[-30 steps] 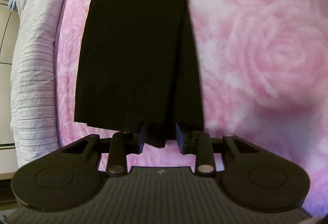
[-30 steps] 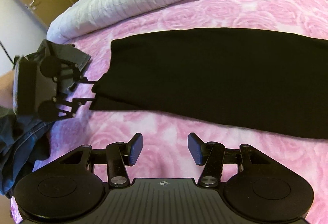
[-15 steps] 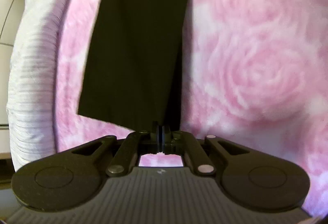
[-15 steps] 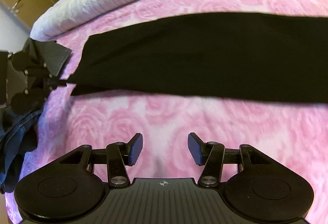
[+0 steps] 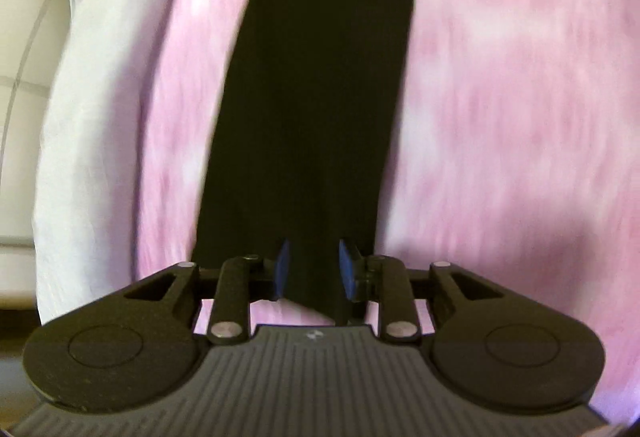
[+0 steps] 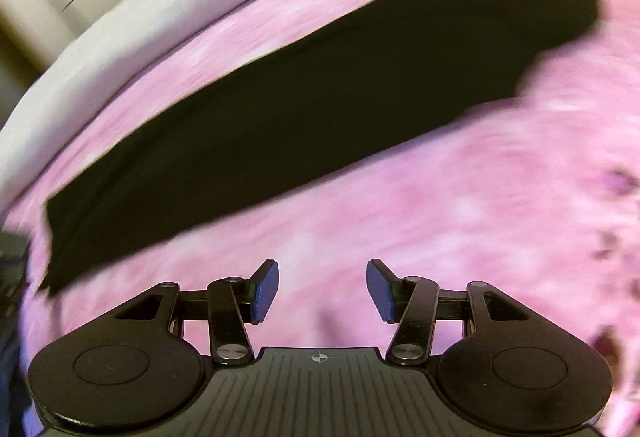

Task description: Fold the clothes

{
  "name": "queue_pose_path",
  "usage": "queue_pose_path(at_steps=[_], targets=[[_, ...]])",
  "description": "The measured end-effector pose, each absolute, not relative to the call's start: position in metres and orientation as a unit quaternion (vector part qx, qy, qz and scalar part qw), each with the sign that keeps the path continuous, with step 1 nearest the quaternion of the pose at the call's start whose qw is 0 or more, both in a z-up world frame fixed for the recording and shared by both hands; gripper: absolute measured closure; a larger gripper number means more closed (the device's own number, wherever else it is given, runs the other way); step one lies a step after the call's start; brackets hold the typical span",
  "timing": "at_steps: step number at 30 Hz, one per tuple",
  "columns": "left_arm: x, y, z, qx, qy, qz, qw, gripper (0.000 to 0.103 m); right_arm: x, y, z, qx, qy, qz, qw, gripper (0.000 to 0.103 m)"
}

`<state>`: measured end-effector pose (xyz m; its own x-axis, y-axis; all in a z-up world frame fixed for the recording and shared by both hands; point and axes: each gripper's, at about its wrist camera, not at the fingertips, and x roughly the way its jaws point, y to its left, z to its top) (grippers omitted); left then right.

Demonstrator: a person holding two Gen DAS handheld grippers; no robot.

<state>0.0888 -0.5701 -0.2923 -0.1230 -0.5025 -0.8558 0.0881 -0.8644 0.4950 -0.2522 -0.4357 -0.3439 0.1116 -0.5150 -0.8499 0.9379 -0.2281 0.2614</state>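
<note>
Tilting down over black garment (image 5: 320, 117)

Home bedroom, bed under a pink rose-patterned blanket (image 6: 400, 221), white quilted bedspread (image 5: 96, 117) along its edge

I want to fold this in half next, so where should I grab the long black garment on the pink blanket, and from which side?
Grip the black garment at its narrow near end, where it lies between the opening jaws of the left gripper. It stretches flat and straight away from that end across the pink blanket, so probably come from the near side, along its length, pinching the edge.
</note>
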Motion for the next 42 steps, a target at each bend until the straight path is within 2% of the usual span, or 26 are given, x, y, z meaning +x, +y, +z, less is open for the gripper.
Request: queue_pose_path(at_steps=[2, 7, 13, 18, 19, 21, 22, 28, 33, 38, 42], targets=[[0.040, -0.559, -0.283, 0.595, -0.169, -0.761, 0.194, 0.070, -0.283, -0.434, -0.340, 0.462, 0.209, -0.661, 0.553, 0.050], [-0.103, -0.511, -0.282, 0.516, -0.191, -0.823, 0.144, 0.067, -0.353, -0.443, -0.344, 0.461, 0.179, -0.696, 0.520, 0.050], [-0.256, -0.480, -0.333, 0.481, -0.249, -0.839, 0.051, 0.066, -0.419, -0.455, -0.349, 0.440, 0.186, -0.682, 0.554, 0.050], [-0.326, -0.485, -0.387, 0.503, -0.319, -0.804, -0.009, 0.067, -0.465, -0.455, -0.358, 0.428, 0.185, -0.681, 0.565, 0.050], [-0.330, -0.491, -0.393, 0.508, -0.332, -0.794, -0.013, 0.068, -0.472, -0.453, -0.361, 0.434, 0.180, -0.680, 0.562, 0.050], [-0.335, -0.506, -0.397, 0.517, -0.338, -0.786, -0.017, 0.091, -0.482, -0.450, -0.365, 0.445, 0.171, -0.679, 0.558, 0.050], [-0.336, -0.516, -0.392, 0.519, -0.322, -0.791, -0.010, 0.102, -0.485, -0.449, -0.367, 0.449, 0.167, -0.676, 0.560, 0.050], [-0.335, -0.592, -0.345, 0.514, -0.149, -0.844, 0.037, 0.102, -0.464, -0.457, -0.374, 0.446, 0.153, -0.647, 0.599, 0.050], [-0.328, -0.638, -0.332, 0.503, -0.023, -0.863, 0.020, 0.103, -0.432, -0.483, -0.386, 0.440, 0.131, -0.642, 0.614, 0.050], [-0.324, -0.656, -0.328, 0.493, 0.042, -0.869, 0.000, 0.103, -0.421, -0.512, -0.392, 0.452, 0.084, -0.639, 0.617, 0.050], [-0.323, -0.663, -0.324, 0.488, 0.066, -0.870, -0.019, 0.103, -0.426, -0.526, -0.393, 0.472, 0.047, -0.638, 0.607, 0.049]])
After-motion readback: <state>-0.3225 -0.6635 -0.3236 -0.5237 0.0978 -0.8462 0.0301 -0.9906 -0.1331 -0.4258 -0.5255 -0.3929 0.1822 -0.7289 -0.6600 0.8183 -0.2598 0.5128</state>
